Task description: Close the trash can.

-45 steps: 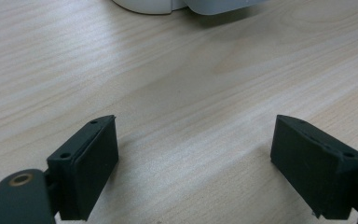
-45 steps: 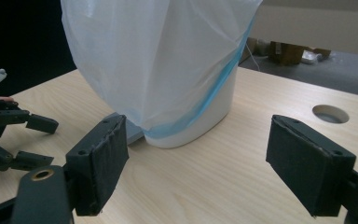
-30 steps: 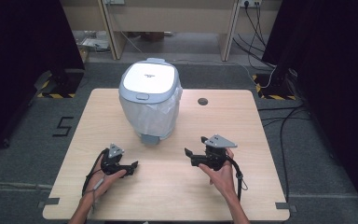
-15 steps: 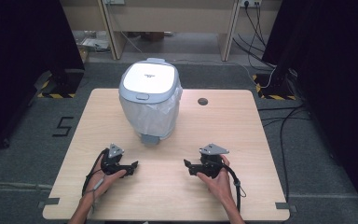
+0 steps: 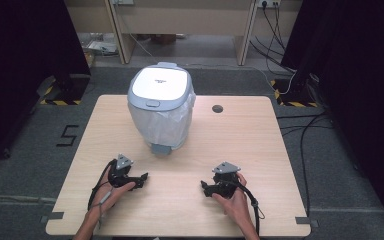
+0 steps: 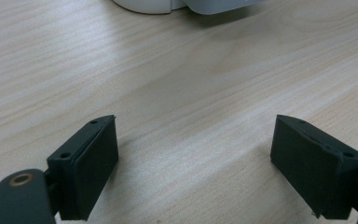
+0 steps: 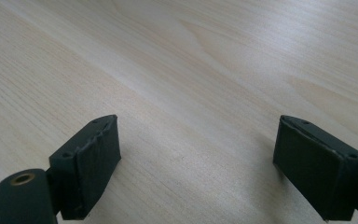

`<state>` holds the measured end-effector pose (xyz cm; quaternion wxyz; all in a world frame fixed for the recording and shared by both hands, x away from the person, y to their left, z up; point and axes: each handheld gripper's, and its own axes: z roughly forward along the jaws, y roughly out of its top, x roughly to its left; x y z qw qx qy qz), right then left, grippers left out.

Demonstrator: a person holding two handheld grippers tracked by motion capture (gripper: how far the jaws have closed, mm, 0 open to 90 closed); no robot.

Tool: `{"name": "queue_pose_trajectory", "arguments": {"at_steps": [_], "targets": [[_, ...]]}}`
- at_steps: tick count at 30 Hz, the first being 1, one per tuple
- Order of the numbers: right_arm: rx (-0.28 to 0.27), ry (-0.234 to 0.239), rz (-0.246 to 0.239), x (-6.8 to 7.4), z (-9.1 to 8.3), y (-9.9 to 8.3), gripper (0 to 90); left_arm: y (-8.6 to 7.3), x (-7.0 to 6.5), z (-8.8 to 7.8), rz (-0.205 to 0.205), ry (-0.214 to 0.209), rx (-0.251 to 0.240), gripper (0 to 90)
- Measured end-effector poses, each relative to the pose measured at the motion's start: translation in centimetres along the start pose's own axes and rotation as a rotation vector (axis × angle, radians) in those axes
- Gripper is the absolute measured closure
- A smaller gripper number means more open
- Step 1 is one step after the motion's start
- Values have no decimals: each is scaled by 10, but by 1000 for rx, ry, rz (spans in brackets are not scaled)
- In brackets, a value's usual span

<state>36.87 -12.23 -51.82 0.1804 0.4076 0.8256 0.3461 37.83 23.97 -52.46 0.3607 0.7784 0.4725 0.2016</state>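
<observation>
A grey-and-white lidded bin (image 5: 161, 107) with a clear liner bag stands upright at the back centre-left of the wooden table (image 5: 260, 145); its base (image 6: 168, 4) shows at the top of the left gripper view. My left gripper (image 5: 143, 178) rests on the table near the front left, open, with nothing between its jaws (image 6: 196, 158). My right gripper (image 5: 205, 188) lies near the front right, pointing left, open over bare wood (image 7: 198, 161). Both are well in front of the bin.
A round cable hole (image 5: 217, 108) sits in the table behind and right of the bin. Desks and cables (image 5: 300, 70) stand on the grey floor beyond the table. A floor mark (image 5: 69, 135) lies at the left.
My right gripper has moved down toward the front edge and come to rest on the table. The left gripper and the bin have stayed put.
</observation>
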Motion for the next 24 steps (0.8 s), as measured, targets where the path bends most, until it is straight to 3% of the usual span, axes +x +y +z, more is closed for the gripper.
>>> {"name": "queue_pose_trajectory", "arguments": {"at_steps": [24], "targets": [[1,3,2,0,0,0,139,0,0,0,-3,0,-1,139]]}}
